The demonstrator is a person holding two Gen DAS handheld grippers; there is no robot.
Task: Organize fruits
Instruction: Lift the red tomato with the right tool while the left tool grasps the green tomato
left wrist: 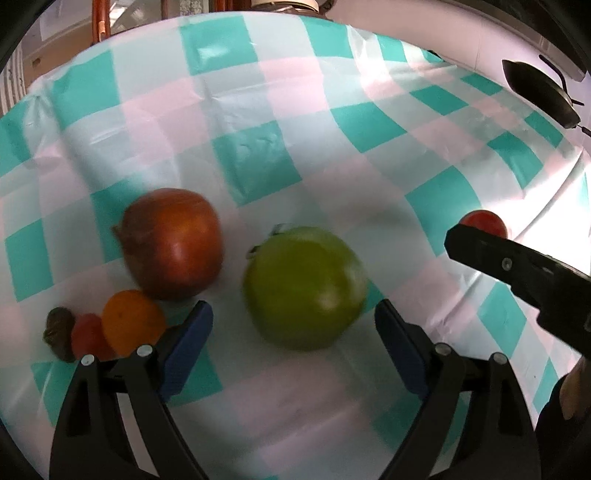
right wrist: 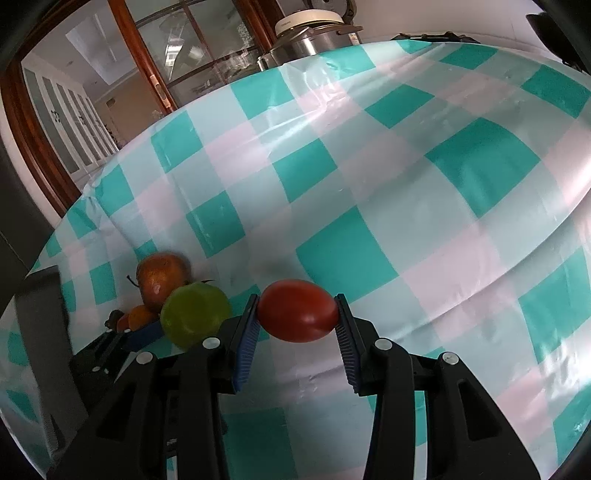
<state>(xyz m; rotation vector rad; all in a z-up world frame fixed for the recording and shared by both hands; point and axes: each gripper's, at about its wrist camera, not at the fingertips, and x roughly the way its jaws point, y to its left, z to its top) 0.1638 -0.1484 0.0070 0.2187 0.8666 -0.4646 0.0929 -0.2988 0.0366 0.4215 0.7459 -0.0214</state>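
Observation:
A green apple lies on the checked tablecloth, between the blue pads of my left gripper. The jaws stand wide and the pads do not touch it. A red-brown apple sits just to its left. Beside that lie a small orange fruit, a small red fruit and a dark brown piece. My right gripper is shut on a red plum-shaped fruit, held above the cloth. The left wrist view shows it at the right edge.
A black pan lies at the far right of the table. A metal pot with a white lid stands past the table's far edge, before a wooden-framed glass door. The cloth stretches bare toward the back and right.

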